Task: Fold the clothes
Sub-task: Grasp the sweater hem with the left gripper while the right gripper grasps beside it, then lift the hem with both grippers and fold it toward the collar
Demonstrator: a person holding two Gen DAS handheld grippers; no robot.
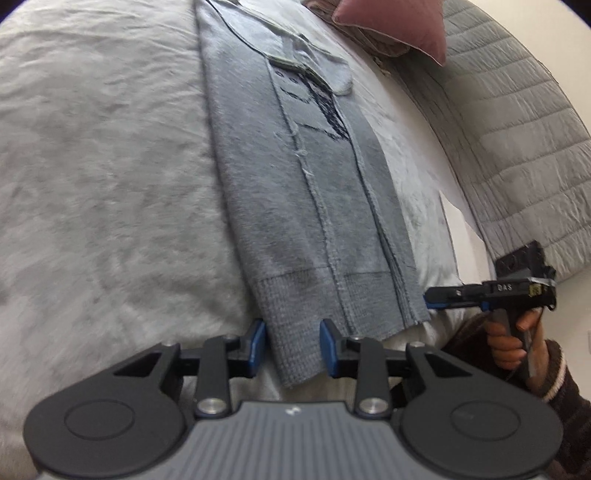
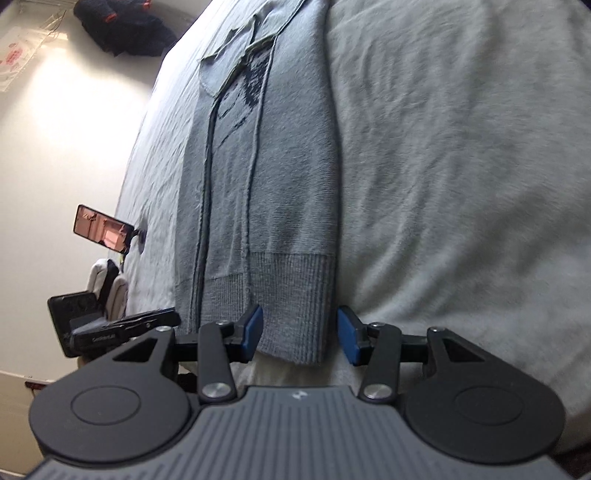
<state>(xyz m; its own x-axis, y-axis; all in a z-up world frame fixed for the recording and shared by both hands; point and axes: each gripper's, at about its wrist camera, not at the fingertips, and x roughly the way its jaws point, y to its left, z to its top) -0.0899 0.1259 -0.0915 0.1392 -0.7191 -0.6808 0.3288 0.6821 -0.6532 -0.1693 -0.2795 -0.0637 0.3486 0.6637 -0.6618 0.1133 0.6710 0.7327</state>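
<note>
left gripper [image 1: 292, 347]: black, blue fingers [image 1: 328, 347], silver screws | sleeve [image 1: 561, 373]: dark knit, pale stripe

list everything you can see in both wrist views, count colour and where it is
sweater: one, grey-blue with a dark print, folded into a long strip on the bed, ribbed hem nearest the grippers
bedcover: one, pale grey, under the sweater
cushion: one, dusky pink, far end of the bed
quilt: one, grey, beyond the bed's edge
phone: one, dark, on a mount beside the bed
left gripper: black with blue pads, astride one hem corner, closing
right gripper: same colours, astride the other hem corner
hand: one, gripping the right gripper's handle
</note>
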